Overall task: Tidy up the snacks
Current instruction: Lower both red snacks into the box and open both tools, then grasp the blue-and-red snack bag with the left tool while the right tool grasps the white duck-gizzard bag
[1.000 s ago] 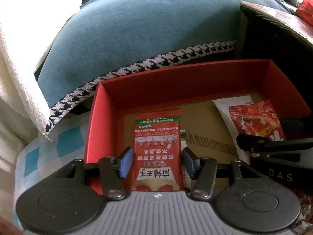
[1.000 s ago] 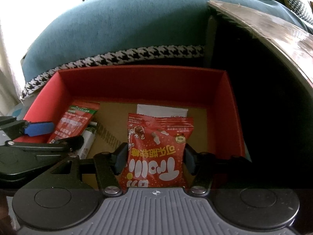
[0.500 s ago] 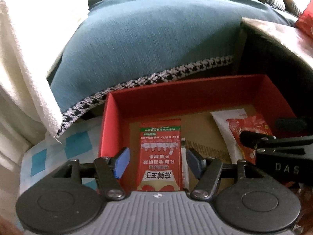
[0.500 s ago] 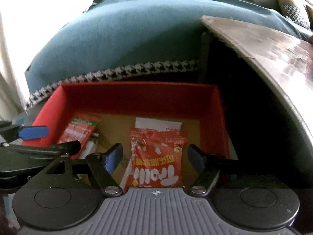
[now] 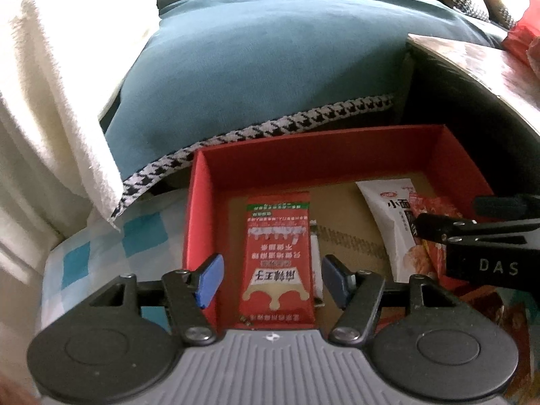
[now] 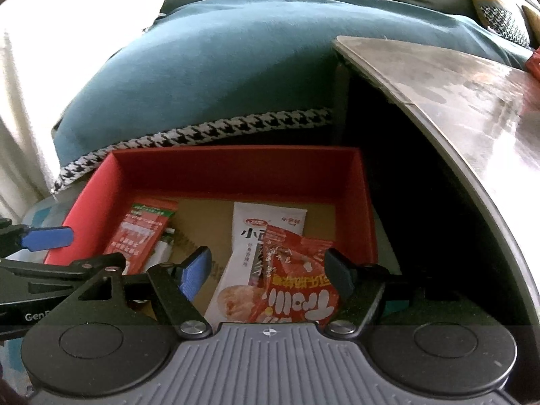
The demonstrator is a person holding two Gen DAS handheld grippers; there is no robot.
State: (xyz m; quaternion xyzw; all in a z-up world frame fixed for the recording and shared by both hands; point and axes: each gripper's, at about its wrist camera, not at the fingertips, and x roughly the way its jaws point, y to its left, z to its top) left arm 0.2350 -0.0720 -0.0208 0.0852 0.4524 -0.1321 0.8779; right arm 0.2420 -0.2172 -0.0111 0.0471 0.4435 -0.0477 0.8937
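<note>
A red box [image 5: 199, 222] with a cardboard floor holds the snacks. A long red packet with a green end [image 5: 278, 256] lies flat at its left side. My left gripper [image 5: 271, 280] hovers above that packet, open, with its blue pads clear of both edges. At the box's right side a white packet [image 6: 263, 246] lies under a red packet with white letters [image 6: 297, 283]. My right gripper [image 6: 266, 275] stands open over those two, and the red packet's edge shows beside its right finger. Each gripper's side also shows in the other's view.
A teal cushion with houndstooth trim [image 5: 270, 77] rises just behind the box. A wooden tabletop [image 6: 455, 94] overhangs on the right. White fabric [image 5: 50, 118] hangs at the left, and a blue-checked cloth [image 5: 135, 239] lies under the box's left side.
Both grippers went from shut on their packets to open. The long red packet and the lettered red packet now lie in the box. Both grippers have pulled up and back.
</note>
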